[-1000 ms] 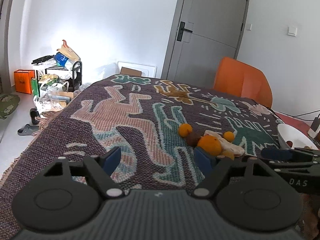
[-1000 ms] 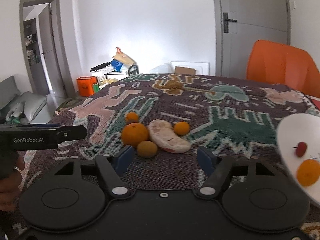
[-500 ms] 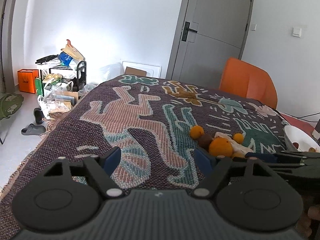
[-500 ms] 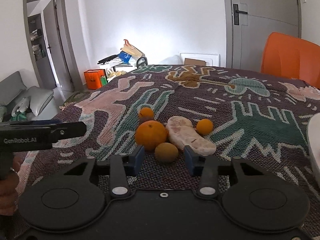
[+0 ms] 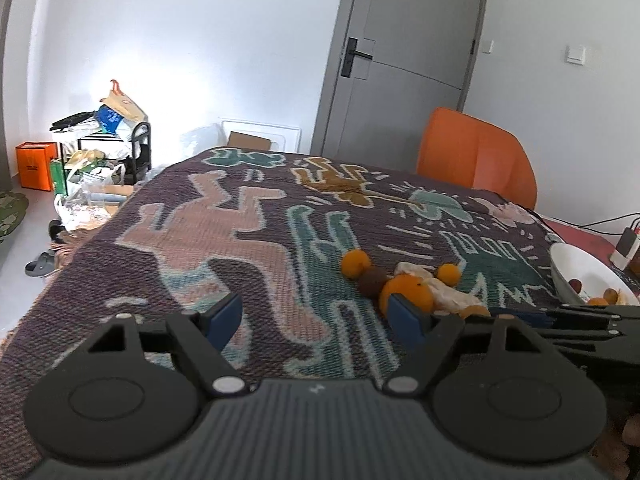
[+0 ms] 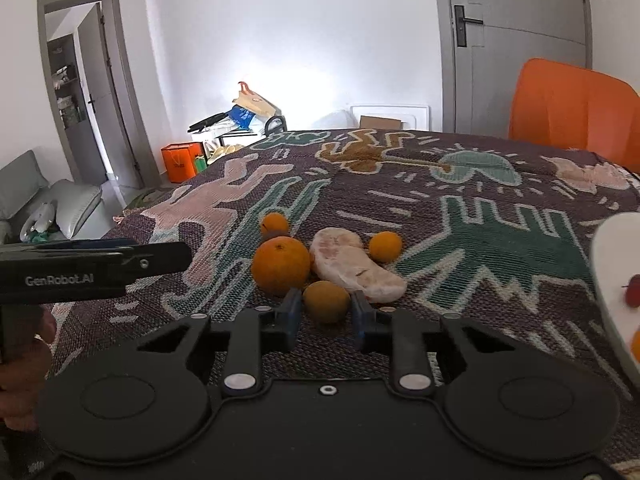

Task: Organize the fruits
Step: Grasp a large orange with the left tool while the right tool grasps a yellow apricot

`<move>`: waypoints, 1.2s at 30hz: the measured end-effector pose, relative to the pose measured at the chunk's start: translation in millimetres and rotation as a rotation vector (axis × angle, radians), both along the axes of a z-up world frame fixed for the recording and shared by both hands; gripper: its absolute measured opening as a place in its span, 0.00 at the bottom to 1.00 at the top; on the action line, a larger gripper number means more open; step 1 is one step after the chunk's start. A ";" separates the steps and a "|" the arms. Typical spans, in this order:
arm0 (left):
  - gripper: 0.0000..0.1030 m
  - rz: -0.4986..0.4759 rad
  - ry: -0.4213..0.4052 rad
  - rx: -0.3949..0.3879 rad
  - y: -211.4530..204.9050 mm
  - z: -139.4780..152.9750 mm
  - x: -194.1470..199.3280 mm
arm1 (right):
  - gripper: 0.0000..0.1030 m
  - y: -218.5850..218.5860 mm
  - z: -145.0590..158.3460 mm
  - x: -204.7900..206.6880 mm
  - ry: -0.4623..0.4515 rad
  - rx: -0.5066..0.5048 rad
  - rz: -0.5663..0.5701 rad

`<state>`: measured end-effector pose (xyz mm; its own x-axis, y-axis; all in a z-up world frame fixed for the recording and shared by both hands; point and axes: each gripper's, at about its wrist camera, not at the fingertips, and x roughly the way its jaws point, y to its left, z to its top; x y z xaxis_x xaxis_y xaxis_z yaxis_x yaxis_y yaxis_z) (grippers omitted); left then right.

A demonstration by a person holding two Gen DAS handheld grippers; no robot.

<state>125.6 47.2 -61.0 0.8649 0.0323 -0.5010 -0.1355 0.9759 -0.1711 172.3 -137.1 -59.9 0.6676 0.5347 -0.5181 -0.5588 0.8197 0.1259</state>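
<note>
A cluster of fruit lies on the patterned blanket (image 6: 460, 240): a large orange (image 6: 280, 265), a peeled pomelo piece (image 6: 352, 264), two small oranges (image 6: 385, 246) (image 6: 274, 223), a dark round fruit behind the large orange (image 5: 373, 281), and a yellow-brown round fruit (image 6: 326, 301). My right gripper (image 6: 325, 312) has its blue fingers close on both sides of the yellow-brown fruit, which rests on the blanket. My left gripper (image 5: 316, 318) is open and empty, left of the cluster. A white bowl (image 5: 568, 268) at the right holds several fruits.
An orange chair (image 6: 576, 108) stands behind the table at the far right. A grey door (image 5: 404, 60) is behind. Cluttered shelf and orange box (image 5: 34, 164) stand on the floor at left. Cables and a charger (image 5: 626, 242) lie beyond the bowl.
My right gripper moved forward and left to the yellow-brown fruit and its fingers narrowed around it. The left gripper stayed open and shifted slightly.
</note>
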 end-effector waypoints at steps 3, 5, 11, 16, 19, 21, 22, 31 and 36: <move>0.68 -0.020 0.005 -0.013 -6.3 -0.8 5.3 | 0.24 -9.2 2.8 -0.8 -0.004 0.007 -0.018; 0.65 -0.031 0.009 -0.023 -10.4 -1.7 9.0 | 0.24 -16.2 4.6 -1.1 -0.007 0.011 -0.034; 0.61 -0.064 0.014 -0.035 -23.2 -4.5 18.0 | 0.24 -35.4 9.4 -2.3 -0.023 0.016 -0.074; 0.58 -0.077 0.022 -0.045 -31.5 -7.7 26.4 | 0.24 -51.3 12.9 -3.7 -0.031 0.023 -0.105; 0.56 -0.084 0.032 -0.054 -35.9 -9.9 33.3 | 0.24 -61.6 15.4 -5.4 -0.035 0.034 -0.125; 0.55 -0.086 0.036 -0.051 -39.3 -11.6 38.3 | 0.24 -67.0 17.1 -6.4 -0.040 0.037 -0.138; 0.52 -0.084 0.041 -0.047 -40.9 -12.6 41.0 | 0.24 -70.7 18.1 -7.1 -0.043 0.038 -0.145; 0.36 -0.079 0.052 -0.077 -47.7 -11.9 46.5 | 0.24 -93.6 22.8 -13.0 -0.062 0.056 -0.189; 0.36 -0.090 0.026 -0.069 -56.0 -1.7 42.0 | 0.24 -105.8 24.4 -14.5 -0.069 0.073 -0.216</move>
<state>167.6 -8.8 -62.7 0.8496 -0.0802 -0.5213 -0.0532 0.9703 -0.2359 157.8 -242.9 -35.5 0.8027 0.4101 -0.4329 -0.3811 0.9112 0.1565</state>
